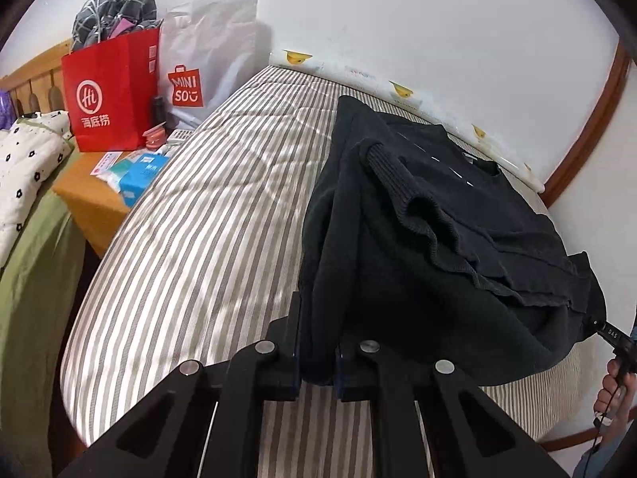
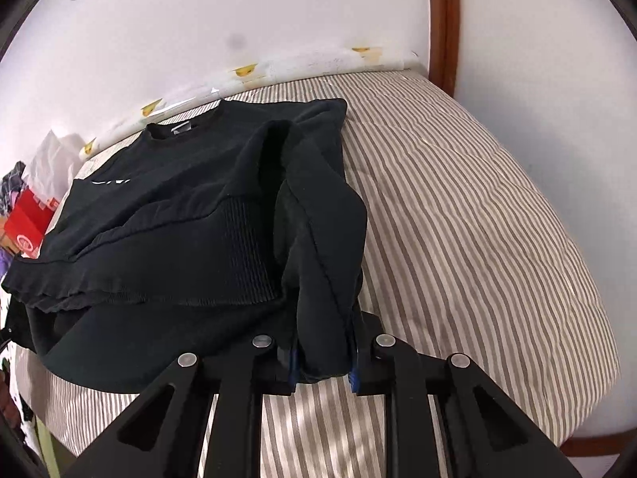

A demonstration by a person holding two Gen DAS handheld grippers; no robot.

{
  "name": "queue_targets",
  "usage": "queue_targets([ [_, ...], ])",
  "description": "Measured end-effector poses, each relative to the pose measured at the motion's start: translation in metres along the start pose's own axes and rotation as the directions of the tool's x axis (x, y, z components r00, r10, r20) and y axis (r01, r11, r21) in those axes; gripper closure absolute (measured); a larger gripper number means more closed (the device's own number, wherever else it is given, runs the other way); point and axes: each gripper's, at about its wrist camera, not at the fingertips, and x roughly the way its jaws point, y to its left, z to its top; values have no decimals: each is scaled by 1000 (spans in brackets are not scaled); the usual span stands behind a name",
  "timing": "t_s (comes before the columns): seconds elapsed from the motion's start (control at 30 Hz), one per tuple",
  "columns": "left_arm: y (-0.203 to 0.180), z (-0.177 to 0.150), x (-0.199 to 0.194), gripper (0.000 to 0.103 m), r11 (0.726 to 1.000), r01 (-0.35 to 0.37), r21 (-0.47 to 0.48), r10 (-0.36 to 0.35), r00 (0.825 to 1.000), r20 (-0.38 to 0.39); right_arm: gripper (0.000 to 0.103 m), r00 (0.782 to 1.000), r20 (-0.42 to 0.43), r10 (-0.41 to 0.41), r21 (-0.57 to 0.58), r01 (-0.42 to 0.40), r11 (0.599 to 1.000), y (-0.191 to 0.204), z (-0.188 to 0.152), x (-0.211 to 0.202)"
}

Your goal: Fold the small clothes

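Between your left gripper's [image 1: 316, 362] fingers [image 1: 284, 374] sits a bunched fold of the black sweatshirt [image 1: 438, 247], and the pads are clamped tight on it near the garment's lower left corner. Your right gripper [image 2: 322, 362] is closed the same way, its blue-edged fingers [image 2: 292, 362] pinching the cloth at the opposite lower corner. From both grips the fabric rises off the bed [image 1: 207, 215] and drapes back over the rest of the garment, so the near part is lifted while the far part lies flat on the striped cover. A ribbed cuff [image 1: 398, 175] of one sleeve lies folded across the chest, and the neckline [image 2: 179, 129] points toward the white wall [image 2: 278, 12]. Beyond the sweatshirt's left side the striped cover is bare up to the bed's head. Past it, a red paper bag [image 1: 111, 95] and a white shopping bag [image 1: 207, 63] stand on a small orange worktop [image 1: 87, 199]. At the right edge of the left view you can see your hand [image 1: 613, 394] on the other handle.
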Motion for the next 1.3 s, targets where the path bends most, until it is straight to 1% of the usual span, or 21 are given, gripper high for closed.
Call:
queue_targets([
  [0.17,3,-18,-10,92,1000,-1,17,2,1000,-11,85,1000,4,-5,-6,5,1000,-6,-24,-13],
  [0.23,2,-22,-11,92,1000,-13,28,13,1000,-10,85,1000,2,-10,-10,10,1000,-6,-30,-15],
  [0.4,0,-21,-11,90,999,-26,45,27,999,-18,77,1000,-12,-28,14,28,999,-10,-33,-19],
  [0.47,2,-21,-14,88,999,-18,33,19,1000,-12,74,998,7,-58,-5,58,998,-6,-34,-28],
  [0.57,6,-15,-20,86,1000,-14,14,14,1000,0,74,989,64,-133,-74,138,988,6,-33,-45],
  [0.6,7,-13,-24,83,1000,-6,4,6,1000,12,74,985,86,-149,-96,157,983,11,-33,-52],
  [0.63,8,-11,-27,81,1000,-2,-3,2,1000,23,74,984,96,-149,-107,159,981,13,-32,-55],
  [0.67,8,-9,-31,77,1000,2,-4,-2,999,34,74,984,105,-142,-119,155,981,18,-32,-60],
  [0.73,4,-2,-41,77,1000,4,11,-5,998,64,74,986,118,-122,-130,137,982,25,-32,-67],
  [0.77,2,1,-45,76,1000,5,18,-6,997,79,74,988,122,-97,-136,114,984,30,-32,-70],
  [0.8,-1,4,-50,72,1000,7,27,-10,995,96,74,990,120,-78,-138,94,986,33,-33,-72],
  [0.83,-5,8,-54,69,999,17,38,-21,994,105,74,992,115,-44,-137,60,989,36,-33,-73],
  [0.87,-8,10,-56,62,998,31,48,-35,994,104,74,994,105,-5,-132,19,991,40,-34,-73],
  [0.9,-13,11,-56,61,997,52,64,-58,993,100,74,996,87,37,-126,-26,992,45,-35,-70],
  [1.03,-29,7,-49,61,989,84,120,-92,994,66,76,989,19,147,-111,-144,983,61,-41,-55],
  [1.1,-35,-1,-37,61,985,106,138,-111,993,28,78,986,-13,166,-114,-166,979,71,-45,-42],
  [1.2,-42,-12,-22,62,980,106,170,-105,994,-15,83,980,-52,194,-118,-199,973,84,-49,-25],
  [1.23,-44,-14,-19,64,979,103,178,-101,995,-20,84,980,-55,192,-119,-198,973,87,-51,-22],
  [1.3,-46,-17,-13,75,976,97,197,-92,995,-31,87,984,-65,163,-118,-170,978,90,-54,-10],
])
